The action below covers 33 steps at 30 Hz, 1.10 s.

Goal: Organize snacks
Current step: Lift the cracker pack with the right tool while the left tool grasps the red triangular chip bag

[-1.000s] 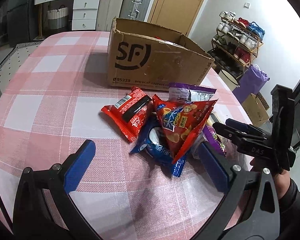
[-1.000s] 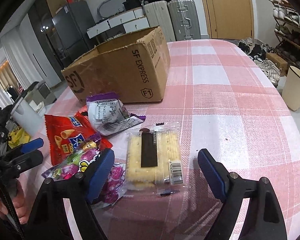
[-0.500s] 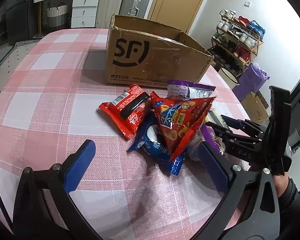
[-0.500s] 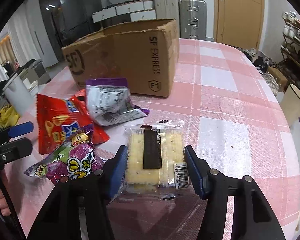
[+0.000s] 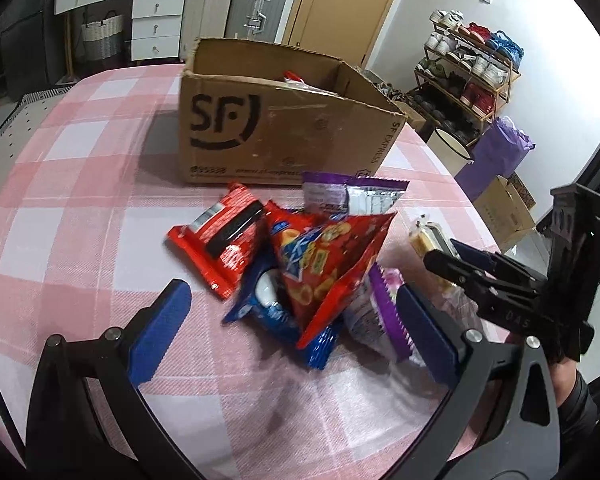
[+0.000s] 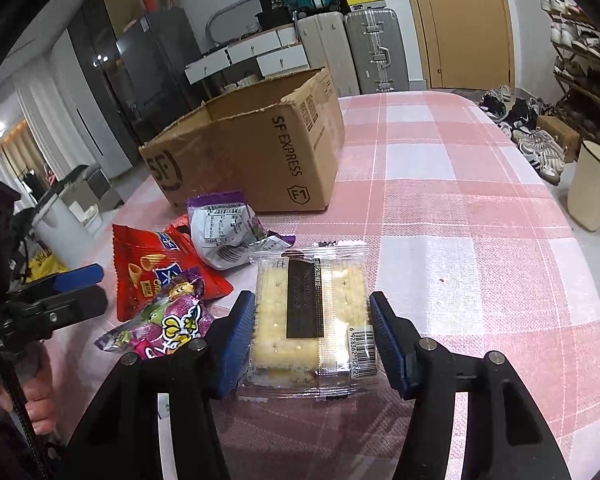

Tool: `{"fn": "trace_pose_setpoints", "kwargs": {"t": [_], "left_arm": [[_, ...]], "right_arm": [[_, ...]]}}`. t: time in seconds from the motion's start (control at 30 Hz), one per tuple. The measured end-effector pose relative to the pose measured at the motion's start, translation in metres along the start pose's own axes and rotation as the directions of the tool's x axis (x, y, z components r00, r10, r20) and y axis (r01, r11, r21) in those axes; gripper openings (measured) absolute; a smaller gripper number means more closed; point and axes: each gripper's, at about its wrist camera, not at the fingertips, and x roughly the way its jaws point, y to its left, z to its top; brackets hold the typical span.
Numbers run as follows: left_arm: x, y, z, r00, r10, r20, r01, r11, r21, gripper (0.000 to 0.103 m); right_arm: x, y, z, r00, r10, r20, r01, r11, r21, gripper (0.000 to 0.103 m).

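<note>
My right gripper (image 6: 312,340) is shut on a clear pack of yellow crackers (image 6: 310,316) and holds it just above the pink checked tablecloth; the pack also shows in the left wrist view (image 5: 428,240). My left gripper (image 5: 292,328) is open and empty, low in front of a heap of snacks: a red biscuit bag (image 5: 328,264), a red wafer pack (image 5: 224,240), a blue cookie pack (image 5: 268,304), a purple-silver bag (image 5: 348,196) and a purple candy bag (image 6: 168,324). An open SF cardboard box (image 5: 276,136) stands behind the heap.
The table edge curves down on the right, with a cream bin (image 6: 592,184) and a shoe rack (image 5: 468,72) on the floor beyond. Suitcases (image 6: 376,52) and white drawers stand at the back wall. The tablecloth (image 6: 480,216) right of the box is bare.
My right gripper has closed in from wide open onto the cracker pack and lifted it slightly. My left gripper has drawn a little nearer the heap and stays open.
</note>
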Motion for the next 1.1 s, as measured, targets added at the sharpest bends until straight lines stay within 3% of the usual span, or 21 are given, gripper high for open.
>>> {"fn": "trace_pose_setpoints", "kwargs": {"t": [0.17, 0.43, 0.53, 0.63, 0.7, 0.77, 1.1], "left_arm": [[0.013, -0.009, 0.014, 0.998, 0.058, 0.007, -0.058, 0.998, 0.031, 0.102], [0.037, -0.009, 0.029, 0.999, 0.036, -0.025, -0.036, 0.999, 0.001, 0.095], [0.044, -0.010, 0.028, 0.999, 0.032, -0.025, -0.032, 1.000, 0.002, 0.085], [0.053, -0.008, 0.026, 0.999, -0.008, -0.052, 0.007, 1.000, -0.013, 0.065], [0.056, -0.008, 0.022, 0.999, 0.006, -0.053, -0.007, 1.000, -0.015, 0.047], [0.058, -0.004, 0.021, 0.999, 0.006, -0.041, -0.007, 1.000, -0.023, 0.040], [0.033, 0.009, 0.020, 1.000, -0.007, 0.022, 0.008, 0.999, -0.040, 0.034]], "right_arm": [[-0.009, -0.004, -0.004, 1.000, 0.019, 0.016, -0.019, 1.000, 0.015, 0.058], [-0.017, -0.010, -0.008, 0.999, 0.031, 0.033, -0.032, 0.999, 0.031, 0.058], [-0.019, -0.013, -0.008, 0.999, 0.035, 0.037, -0.036, 0.999, 0.040, 0.058], [-0.021, -0.012, -0.008, 0.998, 0.039, 0.042, -0.041, 0.998, 0.040, 0.058], [-0.021, -0.012, -0.007, 0.998, 0.042, 0.045, -0.044, 0.998, 0.041, 0.058], [-0.023, -0.013, -0.008, 0.998, 0.042, 0.047, -0.044, 0.998, 0.044, 0.058], [-0.038, -0.004, -0.008, 0.997, 0.033, 0.068, -0.036, 0.999, 0.039, 0.058]]}}
